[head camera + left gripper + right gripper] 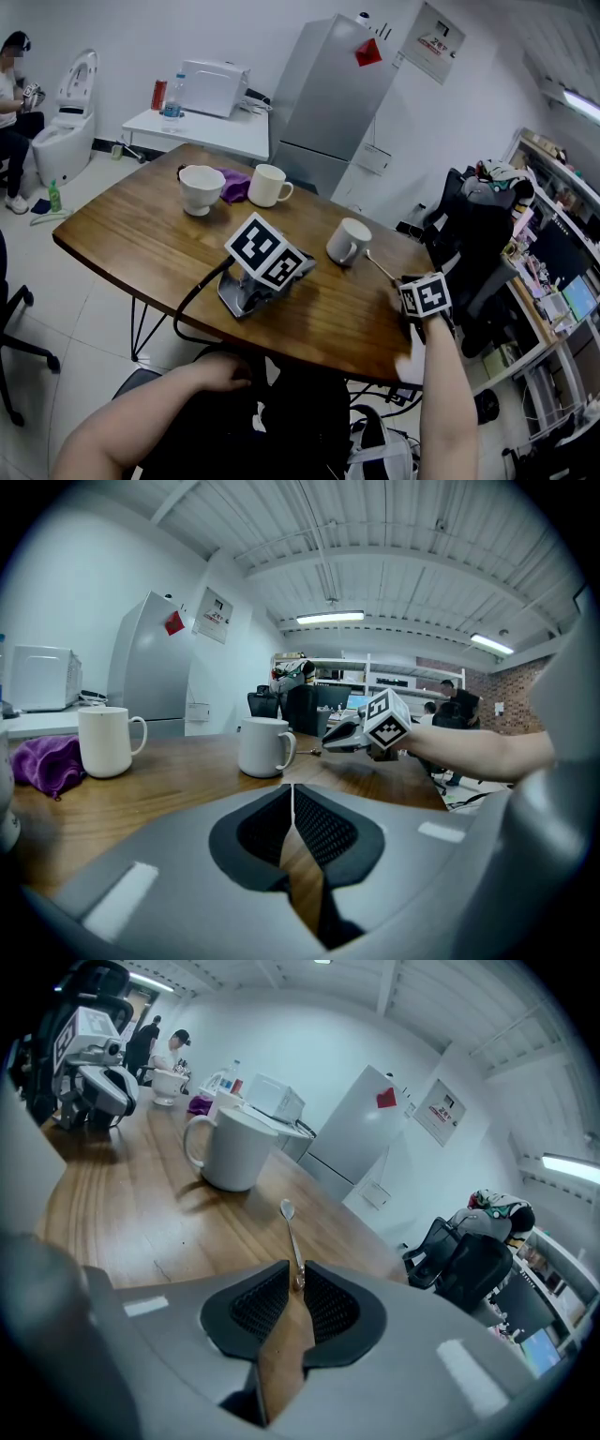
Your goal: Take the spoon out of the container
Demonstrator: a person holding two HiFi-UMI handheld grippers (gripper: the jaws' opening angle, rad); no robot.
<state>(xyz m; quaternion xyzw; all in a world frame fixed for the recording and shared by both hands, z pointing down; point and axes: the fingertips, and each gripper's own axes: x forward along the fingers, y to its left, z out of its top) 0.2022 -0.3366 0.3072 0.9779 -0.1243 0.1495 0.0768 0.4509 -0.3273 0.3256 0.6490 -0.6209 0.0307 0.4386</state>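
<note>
Spoon (292, 1241), slim and silvery, handle pinched by right tongs (296, 1277); left tongs (292, 791) closed.

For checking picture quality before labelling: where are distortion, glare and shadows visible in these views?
Head view: fisheye bends the table edge. Left gripper view: dark vignette in the corners, ceiling lamp glares. Right gripper view: mug casts a soft shadow; spoon is sharp.

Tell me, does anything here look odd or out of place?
A white toilet stands on the open office floor at far left, lid raised, with no bathroom around it. On the table, a crumpled purple cloth lies between a cup and a mug. Nothing looks spilled or broken.
</note>
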